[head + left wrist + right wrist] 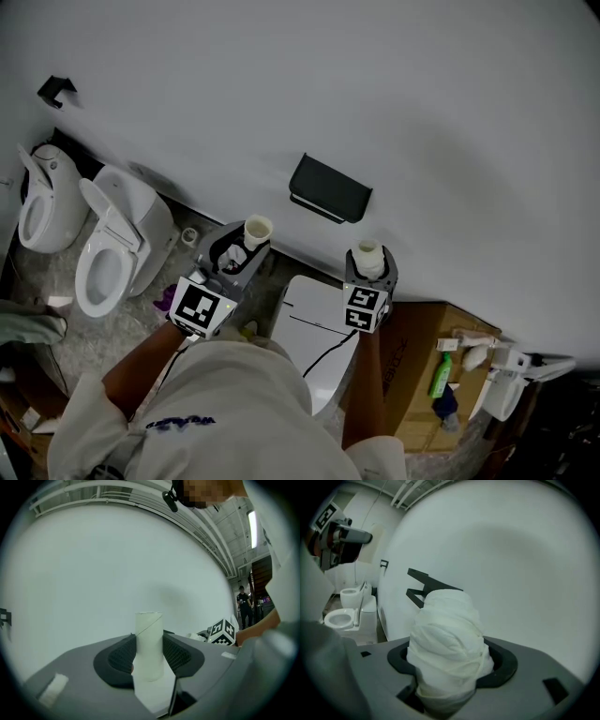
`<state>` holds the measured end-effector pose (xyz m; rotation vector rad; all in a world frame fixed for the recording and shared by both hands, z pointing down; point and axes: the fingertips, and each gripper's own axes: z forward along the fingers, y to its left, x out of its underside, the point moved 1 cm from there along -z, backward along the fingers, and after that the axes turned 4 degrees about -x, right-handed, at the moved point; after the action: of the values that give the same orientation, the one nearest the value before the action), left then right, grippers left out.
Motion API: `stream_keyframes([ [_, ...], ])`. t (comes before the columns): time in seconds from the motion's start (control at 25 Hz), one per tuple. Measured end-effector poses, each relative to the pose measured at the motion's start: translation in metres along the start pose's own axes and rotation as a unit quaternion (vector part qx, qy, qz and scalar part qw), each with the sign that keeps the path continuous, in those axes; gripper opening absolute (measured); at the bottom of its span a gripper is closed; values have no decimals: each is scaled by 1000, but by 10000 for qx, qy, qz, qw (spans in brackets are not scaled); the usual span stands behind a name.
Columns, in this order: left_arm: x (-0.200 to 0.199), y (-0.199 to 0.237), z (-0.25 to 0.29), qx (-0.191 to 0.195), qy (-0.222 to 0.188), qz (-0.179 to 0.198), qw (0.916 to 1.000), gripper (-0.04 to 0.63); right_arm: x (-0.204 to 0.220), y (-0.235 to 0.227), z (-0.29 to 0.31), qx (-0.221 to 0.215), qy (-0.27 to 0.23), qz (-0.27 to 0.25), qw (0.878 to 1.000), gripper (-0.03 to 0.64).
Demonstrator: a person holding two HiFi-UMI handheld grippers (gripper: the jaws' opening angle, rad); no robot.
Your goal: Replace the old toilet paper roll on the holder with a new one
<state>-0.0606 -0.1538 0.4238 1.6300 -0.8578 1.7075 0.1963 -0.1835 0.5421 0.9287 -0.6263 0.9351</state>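
Observation:
A black paper holder [329,188] is fixed to the white wall and carries no roll; in the right gripper view the holder [420,586] shows just behind the jaws. My left gripper [246,247] is shut on a bare cardboard tube [257,231], held upright below and left of the holder. In the left gripper view the tube [149,641] stands between the dark pads [123,654]. My right gripper [367,264] is shut on a white toilet paper roll [367,253], below and right of the holder. The roll [447,641] looks loosely wound and fills the jaws.
Two white toilets [111,246] stand at the left by the wall, and a third toilet's tank [314,323] is below my grippers. A cardboard box [419,366] with a green bottle [441,375] sits at the right. A small black hook [54,89] is on the wall.

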Motion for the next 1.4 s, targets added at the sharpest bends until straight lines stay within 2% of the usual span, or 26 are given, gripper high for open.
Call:
stream_keyframes([
  [0.16,-1,0,-2,-53,-17,-42,10000,181,-1,-4,11,56,234,-422,9988,324],
  [0.28,4,0,-2,-52,89,-8,9999,181,2,-3,23,120,467,-1166,9920,324],
  [0.44,4,0,-3,-66,110,23,9999,181,2,2,34,347,695,-2621,9619,324],
  [0.56,5,0,-4,-85,133,-12,9999,181,2,3,41,478,760,-3342,9382,324],
  [0.6,6,0,-5,-89,161,-15,9998,181,2,2,43,585,805,-3612,9272,324],
  [0.64,6,0,-5,-87,181,8,9998,181,1,-1,44,782,888,-3973,9100,324],
  [0.72,6,-1,-7,-75,195,74,9998,181,-3,-8,47,1356,1126,-4824,8580,322],
  [0.76,6,-2,-7,-76,190,74,9998,181,-5,-9,49,1532,1192,-5079,8393,322],
  [0.8,6,-3,-7,-79,178,62,9998,181,-5,-9,52,1562,1206,-5143,8346,322],
  [0.92,7,-5,-8,-61,192,75,9998,181,-2,-5,61,1306,1126,-4939,8522,322],
  [0.96,7,-4,-8,-56,204,81,9997,181,-2,-4,65,1260,1062,-4932,8542,322],
  [1.16,6,-4,-10,-76,246,91,9996,181,-10,3,69,1122,872,-5056,8510,324],
  [1.4,7,1,-8,-134,219,95,9996,181,-13,3,75,1073,828,-5031,8536,324],
])
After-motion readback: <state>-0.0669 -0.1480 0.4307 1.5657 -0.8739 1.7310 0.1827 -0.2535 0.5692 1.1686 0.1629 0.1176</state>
